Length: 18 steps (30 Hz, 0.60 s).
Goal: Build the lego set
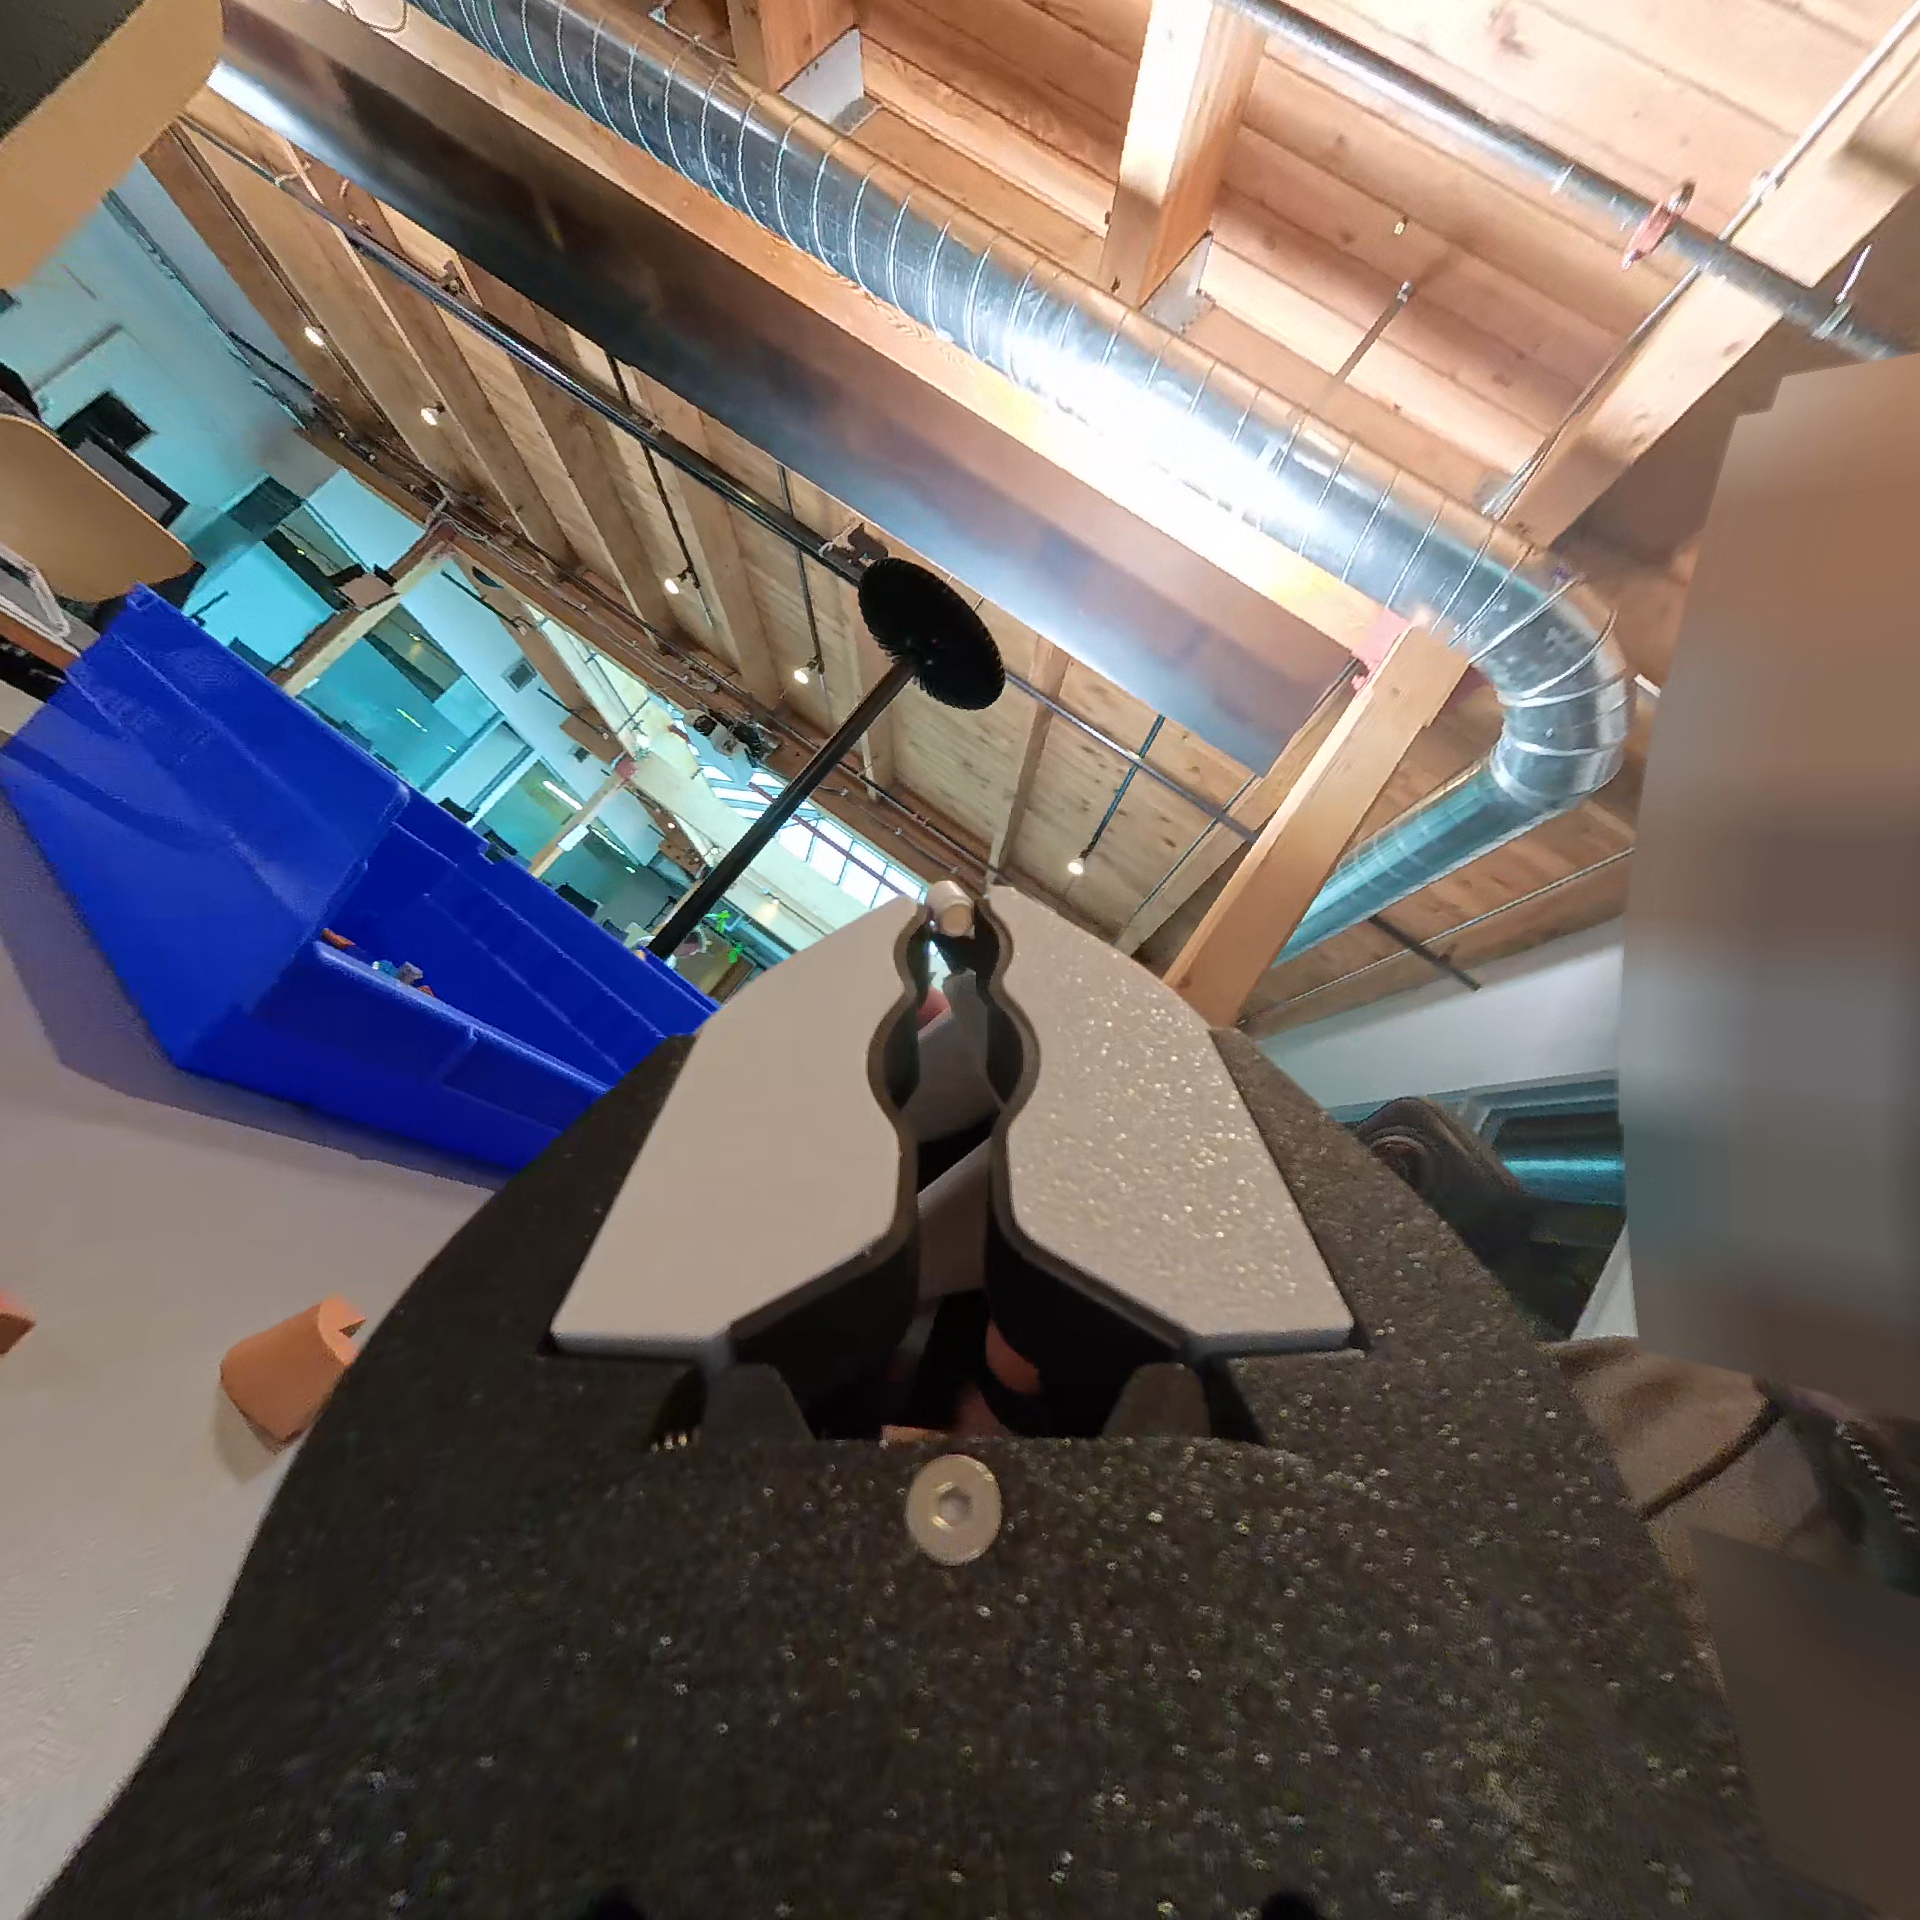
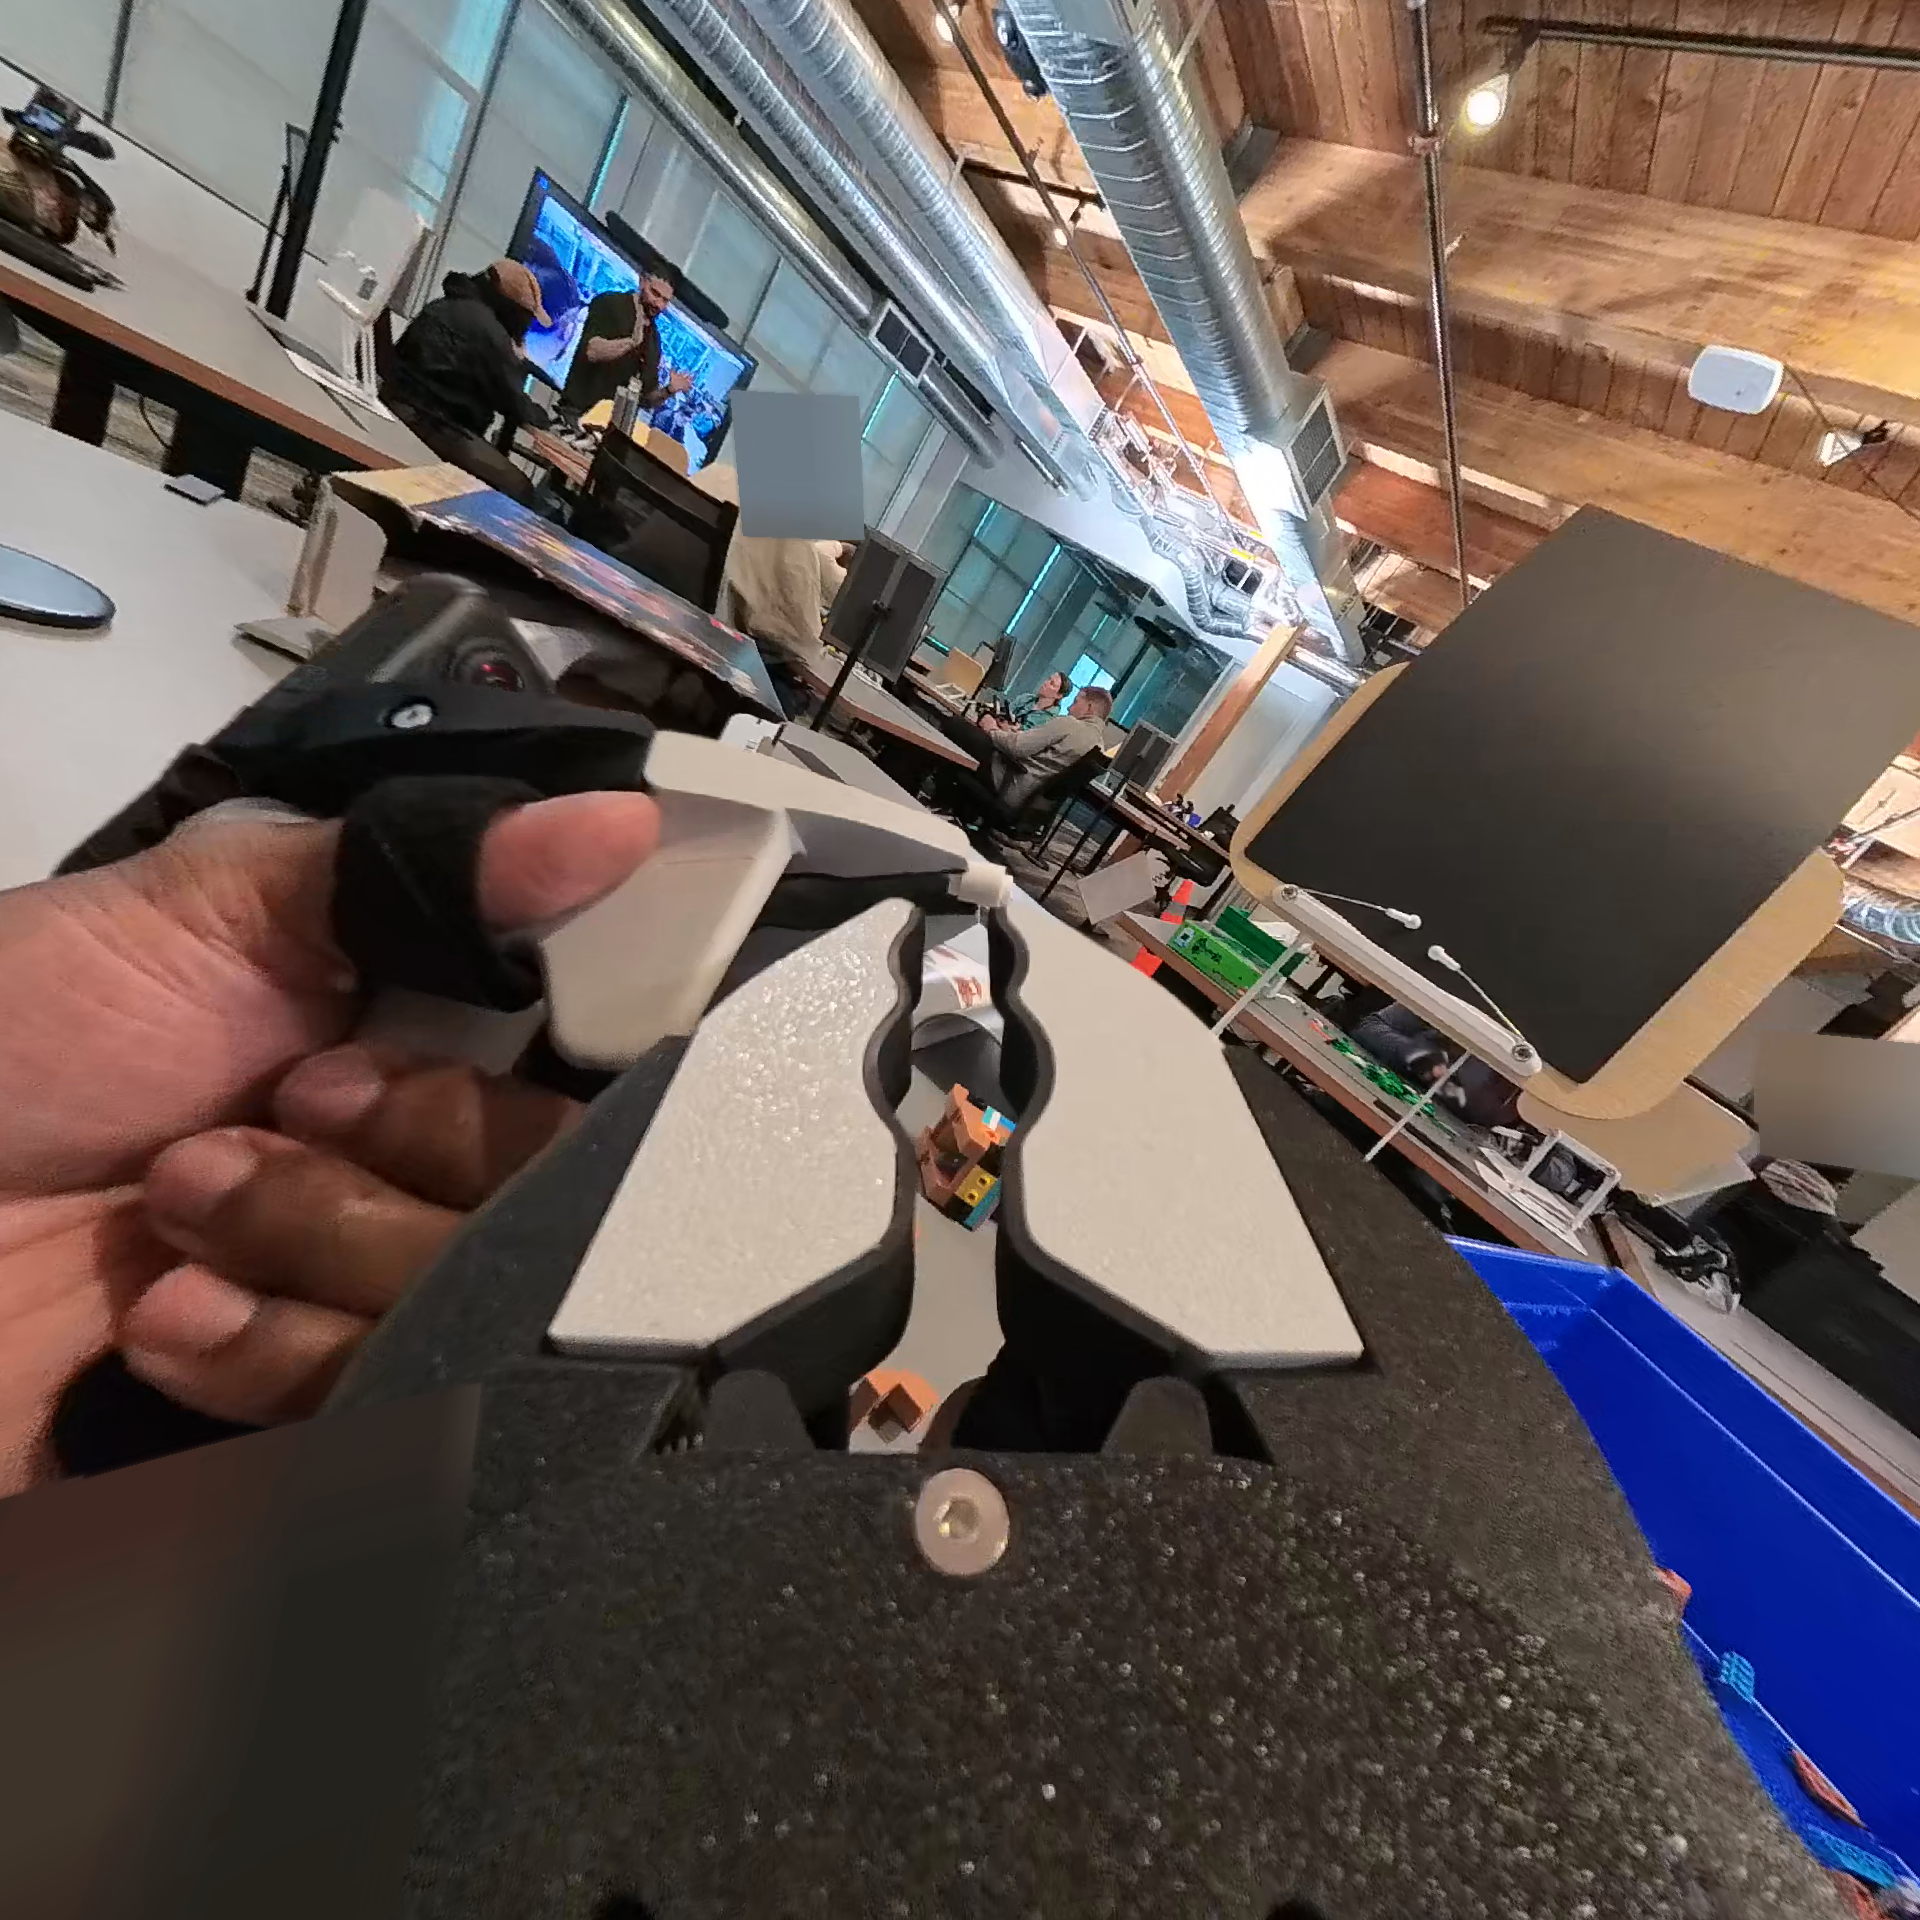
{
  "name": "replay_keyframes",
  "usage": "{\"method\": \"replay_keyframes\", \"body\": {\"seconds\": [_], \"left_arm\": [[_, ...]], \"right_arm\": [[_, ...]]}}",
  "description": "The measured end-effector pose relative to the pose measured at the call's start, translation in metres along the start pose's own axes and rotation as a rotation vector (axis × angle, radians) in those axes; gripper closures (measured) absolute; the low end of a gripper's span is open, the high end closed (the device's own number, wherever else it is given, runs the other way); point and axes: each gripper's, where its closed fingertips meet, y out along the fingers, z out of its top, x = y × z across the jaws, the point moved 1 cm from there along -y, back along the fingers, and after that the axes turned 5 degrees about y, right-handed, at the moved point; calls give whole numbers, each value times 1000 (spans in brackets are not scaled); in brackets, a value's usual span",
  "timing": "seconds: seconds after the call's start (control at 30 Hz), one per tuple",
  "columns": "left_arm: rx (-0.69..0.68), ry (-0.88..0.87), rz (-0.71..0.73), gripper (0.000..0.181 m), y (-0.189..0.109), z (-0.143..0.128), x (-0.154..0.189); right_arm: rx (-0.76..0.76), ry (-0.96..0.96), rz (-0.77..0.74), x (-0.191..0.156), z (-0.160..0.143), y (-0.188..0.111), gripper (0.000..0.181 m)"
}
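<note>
While both cameras tilt up toward the timber ceiling, we count one white table [image 1: 125, 1195] beneath our tools, running out wide and bare to the left of the left gripper [image 1: 954, 920]. One blue bin [image 1: 312, 914] sits on it ahead and to the left of that gripper, its near wall close to the tool's shoulder; in the right wrist view the same bin [image 2: 1714, 1455] lies just right of the right gripper [image 2: 987, 906], so room that side is tight. We see one hand [image 2: 208, 1049] to the left of the right gripper, wrapped round the other tool, whose pale fingers reach across to our tips. Two orange-brown lego pieces show left of the left gripper: one curved piece [image 1: 291, 1366] near its body and a second [image 1: 12, 1322] cut off by the frame edge. Between the right gripper's fingers we see one small multicoloured lego assembly [image 2: 966, 1158] resting on the table ahead, not held, and one brown brick [image 2: 888, 1403] nearer the tool's base. The left gripper's jaws are pinched on one small white lego piece [image 1: 951, 902] at the very tips. The right gripper's tips stand nearly together right against that piece; we cannot tell whether they clamp anything.
</note>
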Motion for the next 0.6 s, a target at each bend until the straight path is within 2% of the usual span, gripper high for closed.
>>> {"method": "replay_keyframes", "body": {"seconds": [0.2, 0.6], "left_arm": [[-22, 57, 16, 174, 1, -3, 2], [-87, 26, -26, 174, 3, -9, 6]], "right_arm": [[15, -15, -11, -1, 2, -2, 168], [43, -41, 2, 0, 5, -6, 165]]}}
